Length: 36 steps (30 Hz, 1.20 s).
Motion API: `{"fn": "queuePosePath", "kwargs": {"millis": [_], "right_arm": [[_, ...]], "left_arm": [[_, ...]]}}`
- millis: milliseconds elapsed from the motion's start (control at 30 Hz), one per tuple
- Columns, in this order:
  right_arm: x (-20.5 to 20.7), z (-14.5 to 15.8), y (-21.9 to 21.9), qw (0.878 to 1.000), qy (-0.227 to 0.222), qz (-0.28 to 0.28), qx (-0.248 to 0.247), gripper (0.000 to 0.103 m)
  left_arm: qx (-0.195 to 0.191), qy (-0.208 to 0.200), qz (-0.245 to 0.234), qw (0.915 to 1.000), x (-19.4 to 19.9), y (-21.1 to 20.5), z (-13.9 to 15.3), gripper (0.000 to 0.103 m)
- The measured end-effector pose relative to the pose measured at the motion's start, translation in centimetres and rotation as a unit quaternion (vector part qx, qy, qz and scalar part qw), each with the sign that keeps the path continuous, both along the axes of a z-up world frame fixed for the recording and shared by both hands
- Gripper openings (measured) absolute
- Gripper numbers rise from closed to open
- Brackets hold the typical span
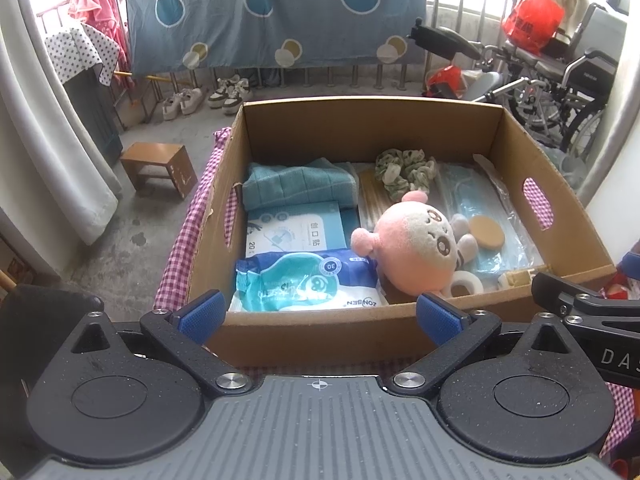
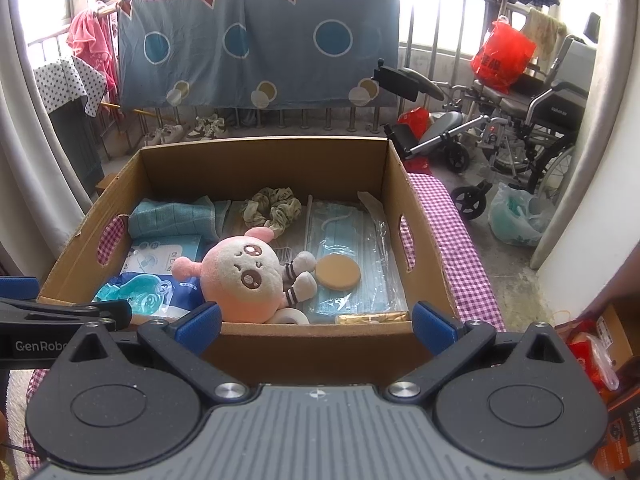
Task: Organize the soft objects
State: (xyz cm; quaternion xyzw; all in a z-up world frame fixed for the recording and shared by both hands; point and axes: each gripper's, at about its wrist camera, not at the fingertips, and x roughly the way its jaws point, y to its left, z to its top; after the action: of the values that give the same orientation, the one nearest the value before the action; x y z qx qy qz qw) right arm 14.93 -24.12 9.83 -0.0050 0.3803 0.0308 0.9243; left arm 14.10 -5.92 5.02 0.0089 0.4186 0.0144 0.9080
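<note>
A cardboard box (image 1: 360, 128) (image 2: 264, 160) stands on a pink checked cloth. In it lie a pink plush toy (image 1: 412, 244) (image 2: 244, 276), a folded teal towel (image 1: 296, 184) (image 2: 172, 216), a green scrunchie (image 1: 404, 168) (image 2: 274, 208), a blue wet-wipes pack (image 1: 308, 280) (image 2: 156, 292), bagged face masks (image 1: 480, 208) (image 2: 348, 240) and a round tan puff (image 1: 486, 232) (image 2: 338, 272). My left gripper (image 1: 320, 312) is open and empty at the box's near wall. My right gripper (image 2: 316, 320) is open and empty at the same wall, further right.
A roll of white tape (image 1: 466, 284) (image 2: 292, 316) lies by the plush. A wooden stool (image 1: 160, 168) stands on the floor to the left. Wheelchairs (image 2: 520, 128) stand at the right, shoes (image 1: 224, 92) by the railing, and a hanging blue sheet (image 2: 256, 40) behind.
</note>
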Motion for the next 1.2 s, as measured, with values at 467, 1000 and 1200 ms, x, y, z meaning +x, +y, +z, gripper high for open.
{"fn": "queuePosePath", "kwargs": {"millis": [467, 1000, 1200], "right_arm": [[-0.32, -0.62, 0.24, 1.000, 0.013, -0.004, -0.007, 0.103], [-0.29, -0.70, 0.18, 1.000, 0.016, -0.006, -0.007, 0.103], [-0.28, -0.73, 0.22, 1.000, 0.016, -0.006, -0.007, 0.103]], "left_arm": [[-0.004, 0.019, -0.006, 0.9998, -0.10, 0.17, -0.64, 0.102], [-0.002, 0.021, -0.008, 0.9997, -0.03, 0.13, -0.69, 0.102], [-0.001, 0.021, -0.008, 0.9997, -0.07, 0.11, -0.71, 0.102]]}}
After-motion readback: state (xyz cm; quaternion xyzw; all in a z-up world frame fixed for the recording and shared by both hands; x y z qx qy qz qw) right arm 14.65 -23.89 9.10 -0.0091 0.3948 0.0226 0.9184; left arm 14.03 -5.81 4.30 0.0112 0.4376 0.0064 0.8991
